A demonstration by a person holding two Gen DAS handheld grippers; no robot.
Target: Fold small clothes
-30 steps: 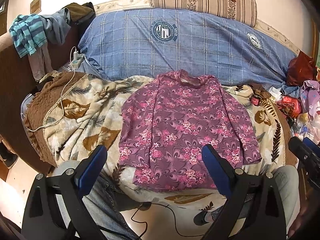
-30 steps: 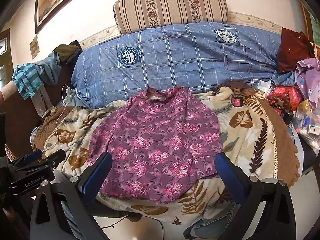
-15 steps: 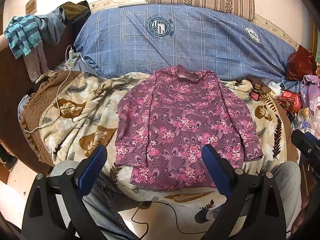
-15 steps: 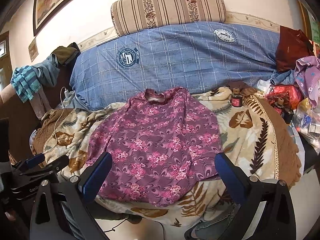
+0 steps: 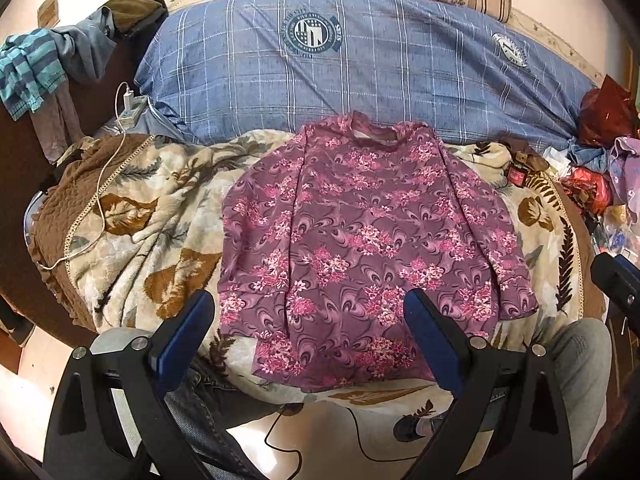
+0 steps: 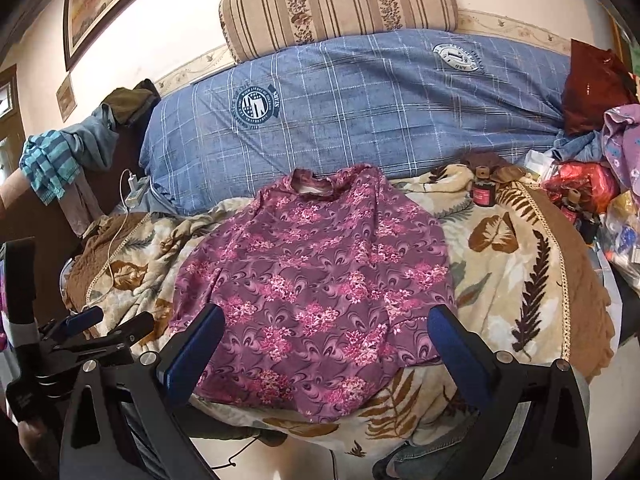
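Both grippers hang spread wide, holding nothing: left gripper (image 5: 308,320) and right gripper (image 6: 326,334) hover just short of the purple floral top (image 5: 360,248), lying flat ahead on the leaf-print blanket (image 5: 160,216).

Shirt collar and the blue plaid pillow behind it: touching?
Touching. In the right wrist view the shirt collar lies up against the base of the blue plaid pillow, with no blanket showing between them.

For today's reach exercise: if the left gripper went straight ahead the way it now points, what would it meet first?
Probably the purple floral top spread on the leaf-print blanket; the open left gripper frames its lower half, though depth is unclear.
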